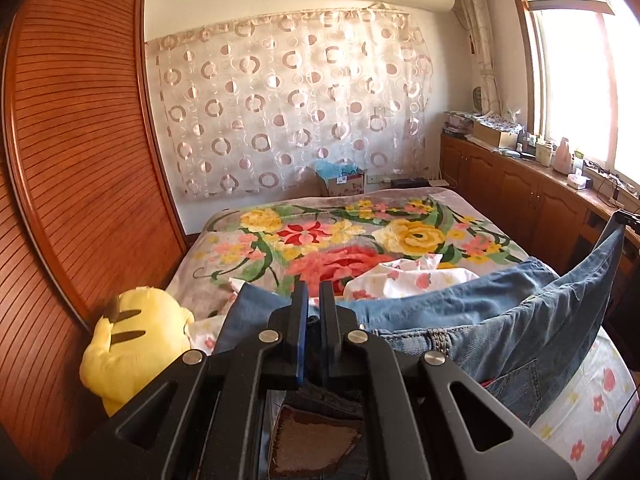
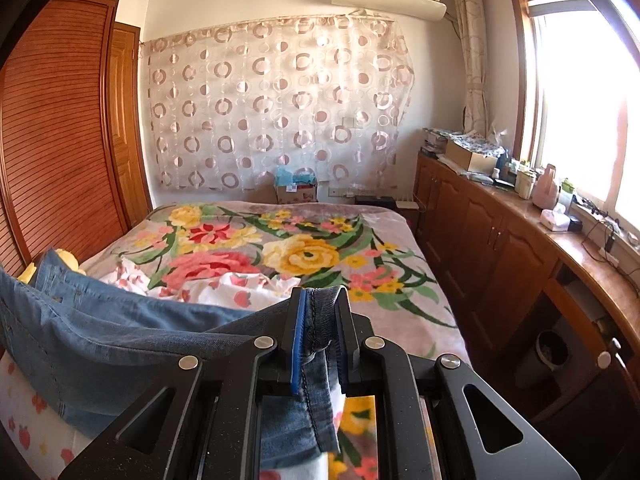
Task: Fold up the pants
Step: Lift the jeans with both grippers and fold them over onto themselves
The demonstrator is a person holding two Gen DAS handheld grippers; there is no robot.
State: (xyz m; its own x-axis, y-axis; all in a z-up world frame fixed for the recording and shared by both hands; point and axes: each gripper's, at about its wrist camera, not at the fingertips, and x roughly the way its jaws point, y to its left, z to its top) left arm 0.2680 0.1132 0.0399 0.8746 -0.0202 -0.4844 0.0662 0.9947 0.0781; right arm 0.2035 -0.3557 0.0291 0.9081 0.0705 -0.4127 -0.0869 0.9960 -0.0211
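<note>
Both tongs, left [image 1: 314, 292] and right [image 2: 320, 300], clamped on the pants [image 1: 520, 320], denim stretched between them.

Beyond the lifted jeans [image 1: 500, 312], the floral blanket [image 2: 304, 248] lies flat and open across most of the bed, giving room to move forward. A rumpled white flowered sheet [image 2: 240, 286] sits bunched just ahead of the denim. On the left, a yellow plush toy [image 1: 132, 340] rests against the slatted wardrobe door [image 1: 76, 140], which closes that side. On the right, a row of wooden cabinets [image 2: 492, 248] runs alongside the bed, its top crowded with boxes and bottles [image 2: 548, 188], leaving only a narrow aisle.
</note>
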